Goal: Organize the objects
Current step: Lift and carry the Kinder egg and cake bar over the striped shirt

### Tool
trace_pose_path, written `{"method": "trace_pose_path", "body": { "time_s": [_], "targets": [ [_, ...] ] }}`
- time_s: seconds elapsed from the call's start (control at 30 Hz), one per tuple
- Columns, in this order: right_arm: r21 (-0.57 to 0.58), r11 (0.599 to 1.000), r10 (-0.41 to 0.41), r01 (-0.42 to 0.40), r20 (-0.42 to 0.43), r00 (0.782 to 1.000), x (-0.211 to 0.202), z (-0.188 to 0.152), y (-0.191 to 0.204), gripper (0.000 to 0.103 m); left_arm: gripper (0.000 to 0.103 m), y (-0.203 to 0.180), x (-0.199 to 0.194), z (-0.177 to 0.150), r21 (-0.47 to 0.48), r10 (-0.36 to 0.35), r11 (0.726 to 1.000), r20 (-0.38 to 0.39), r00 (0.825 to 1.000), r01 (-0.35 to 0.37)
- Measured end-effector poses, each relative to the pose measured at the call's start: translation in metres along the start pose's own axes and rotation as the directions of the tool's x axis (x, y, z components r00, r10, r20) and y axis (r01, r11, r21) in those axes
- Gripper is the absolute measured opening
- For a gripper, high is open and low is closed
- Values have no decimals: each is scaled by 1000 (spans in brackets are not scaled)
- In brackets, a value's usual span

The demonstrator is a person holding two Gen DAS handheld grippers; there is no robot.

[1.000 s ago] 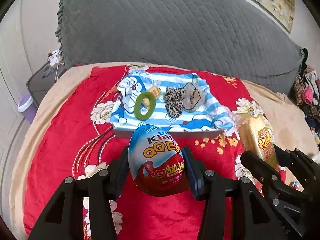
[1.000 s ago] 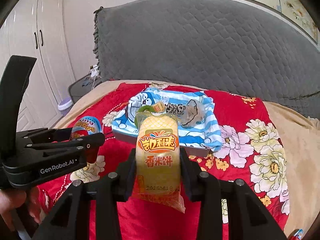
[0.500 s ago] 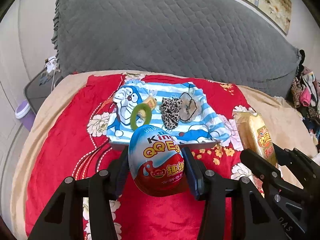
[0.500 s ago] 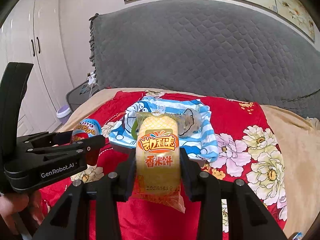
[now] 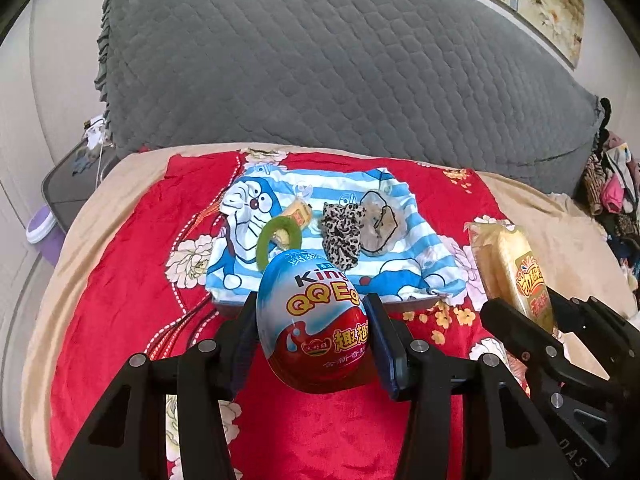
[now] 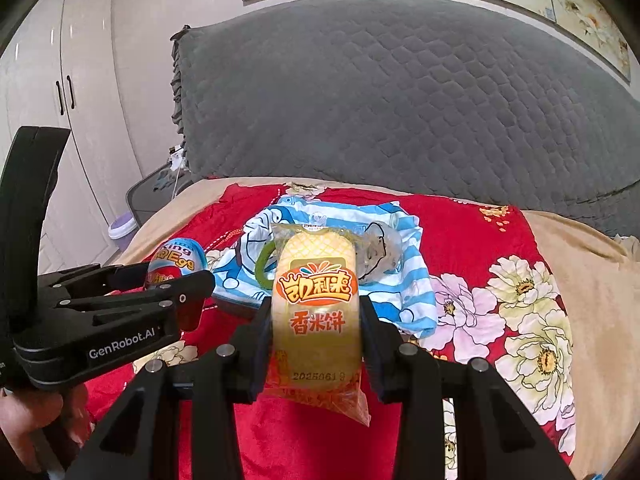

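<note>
Left hand-held gripper (image 5: 312, 344) clamps a blue-red Kinder egg (image 5: 314, 320); right hand-held gripper (image 6: 316, 352) clamps a yellow rice-cracker packet (image 6: 316, 308); a Doraemon-cloth tray (image 5: 400, 276) lies beyond on the bed (image 5: 120, 280).

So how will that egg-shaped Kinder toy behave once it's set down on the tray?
The egg, clamped in the left tongs, looks rigid, so it probably won't deform. Its rounded, glossy shell seems likely to roll or slip. The soft striped cloth over the tray may cradle it.
</note>
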State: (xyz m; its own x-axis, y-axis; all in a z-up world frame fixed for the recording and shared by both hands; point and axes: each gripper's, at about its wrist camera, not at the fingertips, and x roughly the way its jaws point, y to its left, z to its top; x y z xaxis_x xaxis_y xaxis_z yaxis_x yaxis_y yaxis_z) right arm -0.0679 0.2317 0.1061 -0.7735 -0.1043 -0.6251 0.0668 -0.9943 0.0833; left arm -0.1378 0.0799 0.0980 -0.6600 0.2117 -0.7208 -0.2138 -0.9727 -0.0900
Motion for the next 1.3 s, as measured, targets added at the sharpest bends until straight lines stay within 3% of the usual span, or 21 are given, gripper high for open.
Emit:
{"method": "trace_pose_path", "body": {
  "time_s": [1.3],
  "targets": [
    [12,1000,15,-15,8,1000,80,33,-24,40,52,-3,87,35,25,14,1000,-30,999,-13]
  ]
}}
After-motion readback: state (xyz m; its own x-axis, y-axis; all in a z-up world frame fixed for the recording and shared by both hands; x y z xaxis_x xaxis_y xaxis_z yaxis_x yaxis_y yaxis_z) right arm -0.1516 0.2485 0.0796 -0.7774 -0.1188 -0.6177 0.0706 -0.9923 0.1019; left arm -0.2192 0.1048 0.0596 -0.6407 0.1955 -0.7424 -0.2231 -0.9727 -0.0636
